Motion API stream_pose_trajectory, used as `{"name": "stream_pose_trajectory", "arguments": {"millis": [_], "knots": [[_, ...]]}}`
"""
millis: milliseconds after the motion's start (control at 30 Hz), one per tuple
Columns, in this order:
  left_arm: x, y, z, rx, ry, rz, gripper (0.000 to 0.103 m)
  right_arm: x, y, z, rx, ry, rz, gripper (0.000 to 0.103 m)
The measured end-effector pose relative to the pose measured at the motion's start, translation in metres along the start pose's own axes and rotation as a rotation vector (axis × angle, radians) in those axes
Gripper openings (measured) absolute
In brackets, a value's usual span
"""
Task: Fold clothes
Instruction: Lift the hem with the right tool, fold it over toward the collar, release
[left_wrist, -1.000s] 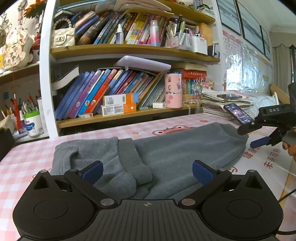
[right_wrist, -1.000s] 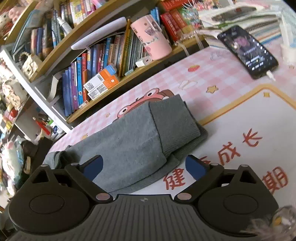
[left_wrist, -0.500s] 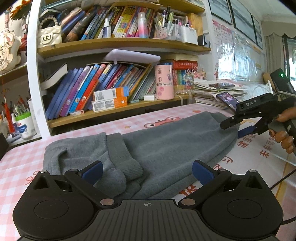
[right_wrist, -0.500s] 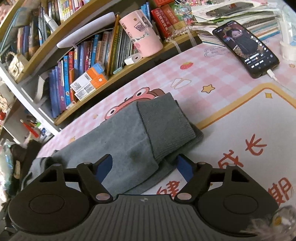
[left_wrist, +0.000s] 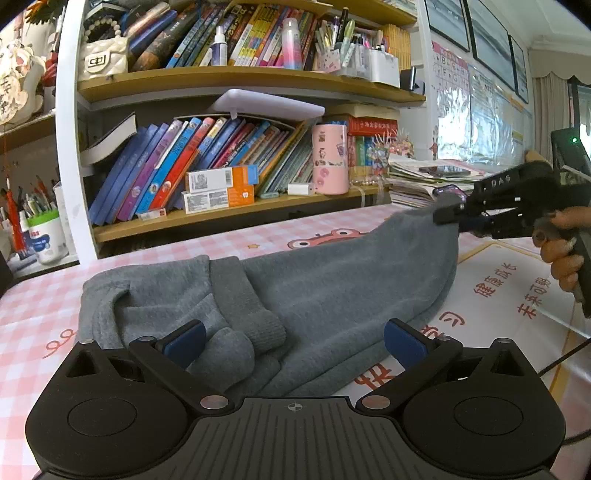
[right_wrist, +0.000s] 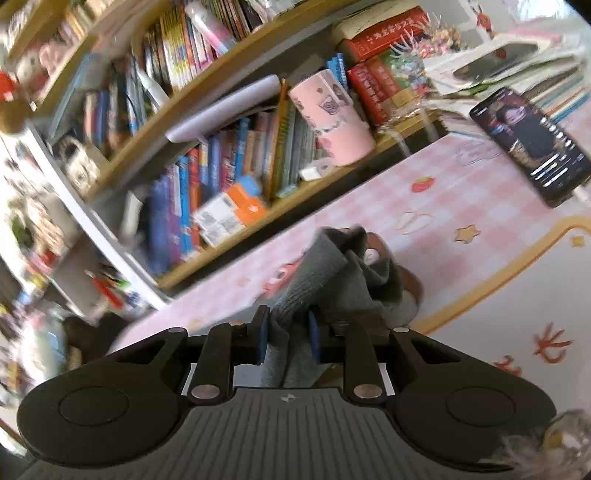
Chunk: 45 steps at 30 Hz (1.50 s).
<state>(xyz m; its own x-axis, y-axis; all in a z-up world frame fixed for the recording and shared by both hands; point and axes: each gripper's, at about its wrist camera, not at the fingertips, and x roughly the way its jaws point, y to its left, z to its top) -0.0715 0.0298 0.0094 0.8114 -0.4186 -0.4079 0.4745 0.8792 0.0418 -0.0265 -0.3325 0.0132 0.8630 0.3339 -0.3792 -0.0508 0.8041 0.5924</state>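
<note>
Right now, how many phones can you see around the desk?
2. One phone lies screen lit on the pink checked tablecloth; a second phone rests on the paper stack behind it. Others may be hidden.

I see the grey sweater (left_wrist: 351, 280) as soft knitted cloth, matt, with ribbed cuffs and a slightly fuzzy surface. The tablecloth (left_wrist: 33, 295) looks like smooth printed plastic with a light shine. My left gripper (left_wrist: 293, 341) is matt black plastic with ridges on its body, small shiny metal pins, and blue pads that look rubbery. The shelf boards (left_wrist: 236, 79) look like wood, smooth. The pink cup (right_wrist: 330, 118) appears glossy. The phone (right_wrist: 532, 146) has a glossy glass screen.
</note>
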Motion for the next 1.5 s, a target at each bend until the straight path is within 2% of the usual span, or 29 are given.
{"name": "stream_pose_trajectory", "arguments": {"millis": [33,100,200,267,400,567,600,733,867,1100,1267,1400,1500], "knots": [[0.000,0.000,0.000,-0.001,0.000,-0.001,0.103,0.001,-0.002,0.001,0.013,0.008,-0.009,0.020],[0.000,0.000,0.000,-0.001,0.000,-0.002,0.103,0.005,-0.009,0.001,0.027,0.038,-0.083,0.020],[0.001,0.001,0.000,-0.004,0.004,-0.004,0.103,0.007,-0.018,-0.003,0.071,0.063,-0.116,0.021],[0.002,0.001,0.000,-0.008,0.007,-0.006,0.103,0.008,-0.021,-0.004,0.087,0.077,-0.138,0.024],[0.002,0.002,0.000,-0.011,0.011,-0.005,0.103,0.014,-0.023,-0.008,0.106,0.101,-0.160,0.034],[0.003,0.002,0.001,-0.014,0.020,0.001,0.103,0.027,-0.019,-0.010,0.090,0.099,-0.165,0.037],[0.003,0.002,0.001,-0.013,0.021,0.002,0.103,0.029,-0.018,-0.010,0.077,0.097,-0.166,0.036],[0.004,0.000,0.002,-0.005,0.027,0.005,0.103,0.035,-0.015,-0.010,0.000,0.098,-0.178,0.022],[0.005,0.000,0.002,-0.005,0.034,0.003,0.103,0.028,-0.025,-0.011,0.022,0.095,-0.146,0.020],[0.003,0.000,0.001,0.000,0.024,-0.039,0.103,0.002,-0.040,-0.004,0.026,0.005,-0.221,0.019],[-0.008,-0.004,0.001,0.020,-0.049,-0.126,0.103,-0.007,-0.049,0.004,0.010,-0.042,-0.282,0.019],[-0.021,0.003,-0.002,-0.027,-0.163,-0.196,0.103,-0.006,-0.050,0.005,-0.009,-0.056,-0.309,0.019],[-0.024,0.010,-0.002,-0.072,-0.206,-0.190,0.103,-0.006,-0.046,0.007,-0.017,-0.063,-0.311,0.019]]}}
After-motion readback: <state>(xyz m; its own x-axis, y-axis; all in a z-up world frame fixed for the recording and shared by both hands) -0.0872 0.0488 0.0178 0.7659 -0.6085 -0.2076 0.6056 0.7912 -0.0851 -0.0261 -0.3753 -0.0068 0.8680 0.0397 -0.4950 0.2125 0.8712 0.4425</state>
